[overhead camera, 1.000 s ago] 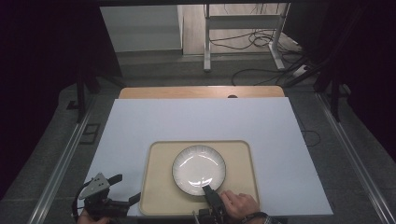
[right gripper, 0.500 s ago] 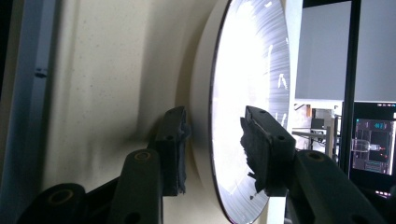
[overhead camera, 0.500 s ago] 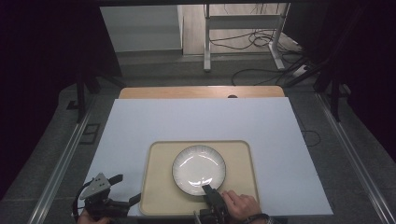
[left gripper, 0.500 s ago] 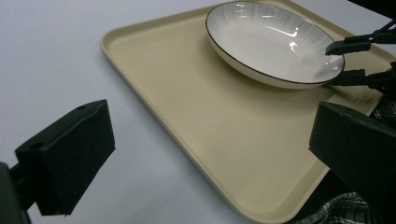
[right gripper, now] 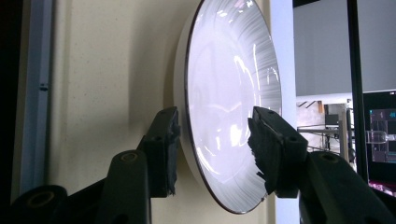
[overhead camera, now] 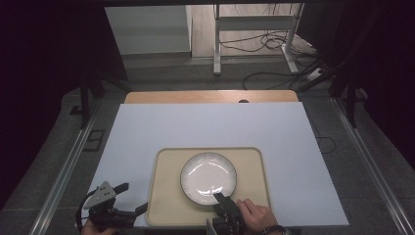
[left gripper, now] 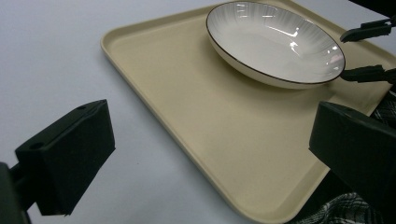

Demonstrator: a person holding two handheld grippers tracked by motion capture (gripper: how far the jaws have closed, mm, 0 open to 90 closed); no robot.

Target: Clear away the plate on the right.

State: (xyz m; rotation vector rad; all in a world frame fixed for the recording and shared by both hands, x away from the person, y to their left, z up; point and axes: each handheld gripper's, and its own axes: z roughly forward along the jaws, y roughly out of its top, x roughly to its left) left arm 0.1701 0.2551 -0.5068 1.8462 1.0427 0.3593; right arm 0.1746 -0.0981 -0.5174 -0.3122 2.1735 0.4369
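Observation:
A white ribbed plate (overhead camera: 208, 177) with a dark rim lies on a beige tray (overhead camera: 166, 196) near the table's front edge. My right gripper (overhead camera: 220, 198) straddles the plate's near rim. In the right gripper view the plate (right gripper: 229, 93) has one jaw under its edge and the other over its inside. The right gripper (right gripper: 212, 130) has just been opening, and its pads stand slightly off the rim. My left gripper (overhead camera: 133, 197) stands wide open at the tray's front left corner, holding nothing. The left gripper view shows the tray (left gripper: 196, 121), the plate (left gripper: 275, 42) and the right gripper (left gripper: 355, 52).
A white sheet (overhead camera: 210, 127) covers the table, with a wooden strip (overhead camera: 210, 96) at its far edge. Metal rails (overhead camera: 63, 171) run along both sides. Beyond the table are a table leg frame (overhead camera: 254, 39) and floor cables (overhead camera: 274, 73).
The right hand has barely shifted at the plate's near rim. The plate, the tray and the left gripper stay in place.

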